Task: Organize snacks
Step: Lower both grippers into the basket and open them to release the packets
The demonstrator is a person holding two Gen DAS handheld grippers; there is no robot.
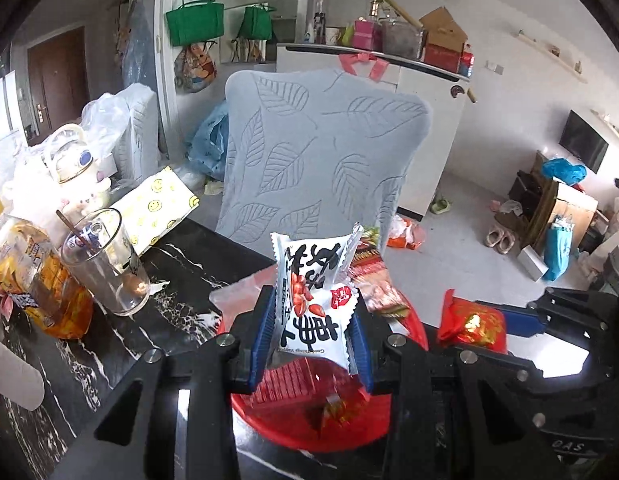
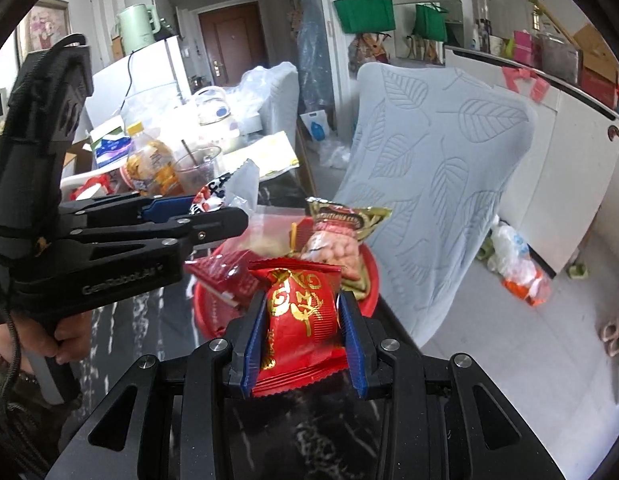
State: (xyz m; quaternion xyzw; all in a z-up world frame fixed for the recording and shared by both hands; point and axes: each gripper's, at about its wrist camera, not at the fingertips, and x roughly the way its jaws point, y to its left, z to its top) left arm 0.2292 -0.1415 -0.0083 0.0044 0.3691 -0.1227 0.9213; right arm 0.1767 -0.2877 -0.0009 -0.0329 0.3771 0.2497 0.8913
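My left gripper (image 1: 311, 312) is shut on a white snack packet (image 1: 313, 300) with black characters and red nuts, held above a red plate (image 1: 309, 436). My right gripper (image 2: 303, 320) is shut on a red snack packet (image 2: 299, 316) with gold characters, held just in front of the same red plate (image 2: 371, 276). The plate holds a red wafer packet (image 2: 225, 276) and a peanut bag (image 2: 337, 248). The left gripper (image 2: 213, 212) shows in the right wrist view, over the plate's far left. The red packet (image 1: 473, 322) and the right gripper (image 1: 485, 322) show at the right of the left wrist view.
The black marble table (image 1: 181, 280) carries a glass with a spoon (image 1: 105, 260), an orange-labelled bottle (image 1: 33, 280), a smiley-print box (image 1: 157, 208) and a white teapot (image 1: 75, 160). A chair with a grey leaf-pattern cover (image 1: 317, 160) stands right behind the plate.
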